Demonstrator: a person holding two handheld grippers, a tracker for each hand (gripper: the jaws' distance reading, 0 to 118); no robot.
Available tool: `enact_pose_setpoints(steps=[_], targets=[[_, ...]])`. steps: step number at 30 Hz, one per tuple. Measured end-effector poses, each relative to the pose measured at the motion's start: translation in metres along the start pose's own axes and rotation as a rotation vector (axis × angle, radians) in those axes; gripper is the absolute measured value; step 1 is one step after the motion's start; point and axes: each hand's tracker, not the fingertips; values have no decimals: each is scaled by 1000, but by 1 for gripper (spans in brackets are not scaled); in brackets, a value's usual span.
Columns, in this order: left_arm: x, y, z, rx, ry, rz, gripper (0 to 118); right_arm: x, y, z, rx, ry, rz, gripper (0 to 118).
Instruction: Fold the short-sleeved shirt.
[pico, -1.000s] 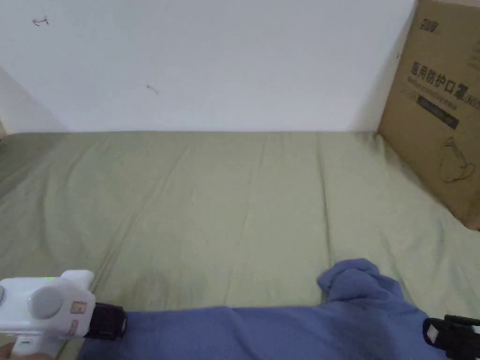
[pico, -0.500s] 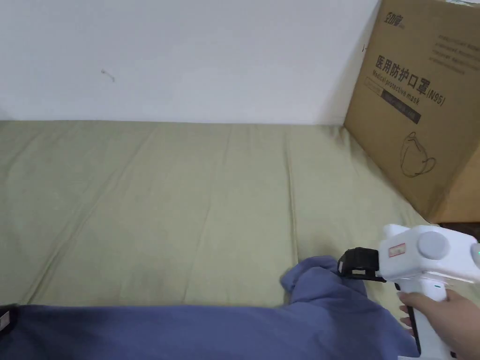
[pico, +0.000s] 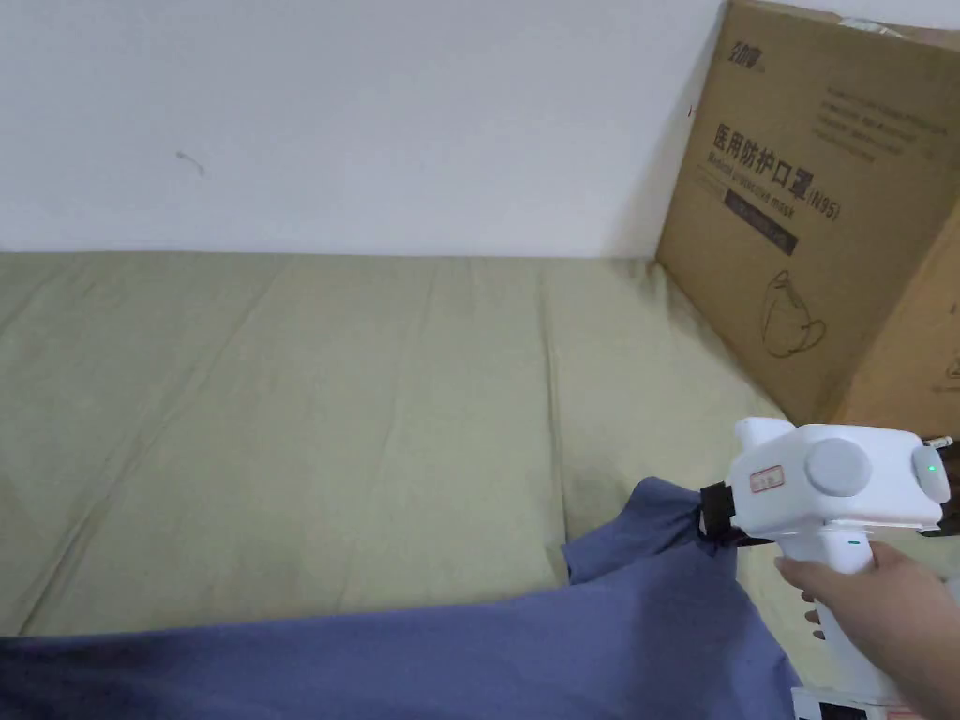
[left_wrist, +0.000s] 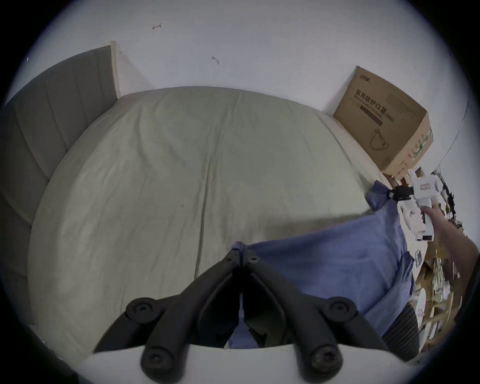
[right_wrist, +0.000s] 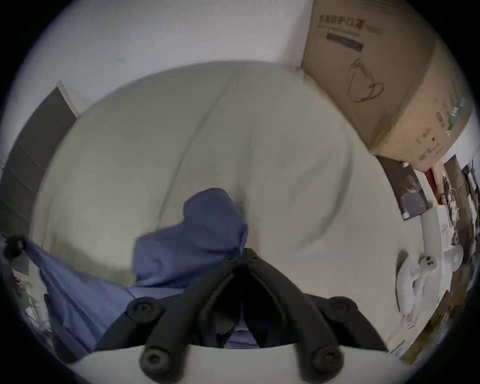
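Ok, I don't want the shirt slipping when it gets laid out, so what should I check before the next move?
1. Left gripper shut on the blue shirt: ok.
2. Right gripper shut on the shirt: ok.
3. Top edge taut between the grippers: ok.
4. Green bed sheet bare ahead: ok.
5. Cardboard box apart from the right gripper: ok.
6. Lower hem hanging free: cannot tell.

We're in a bedroom at home: a bed (left_wrist: 181, 169) in a pale green sheet spreads ahead of the right gripper (pico: 710, 514), padded grey headboard (left_wrist: 52, 109) far left, cardboard box (pico: 825, 216) just beyond it.
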Motion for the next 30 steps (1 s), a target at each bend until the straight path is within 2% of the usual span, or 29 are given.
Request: enact_pose_setpoints(steps=[1,4,8,13,17,19,24,28,30], targets=[[0,1,4,9,-2,8,0,5,-1,18,37,30,-40,0],[-2,-2,17,35,-9,18,0,14,-16,76,110,92,-88,0],[-5,-14,42,55,-37,19,0,24,-68,143,141,103,-82,0],[-13,-61,72,31,-61,20,0,41,-164,189,114,84,-81,0],[-14,-120,90,-47,-72,27,0,54,-237,197,28,58,-103,0],[-15,-155,93,-104,-77,38,0,63,-268,189,-30,49,-151,0],[-14,-201,90,-177,-68,72,0,80,-304,164,-71,47,-228,0],[-2,-205,96,-166,-49,72,1,81,-299,158,-56,29,-221,1],[7,-199,106,-124,-22,55,4,75,-290,168,-3,-33,-166,6]])
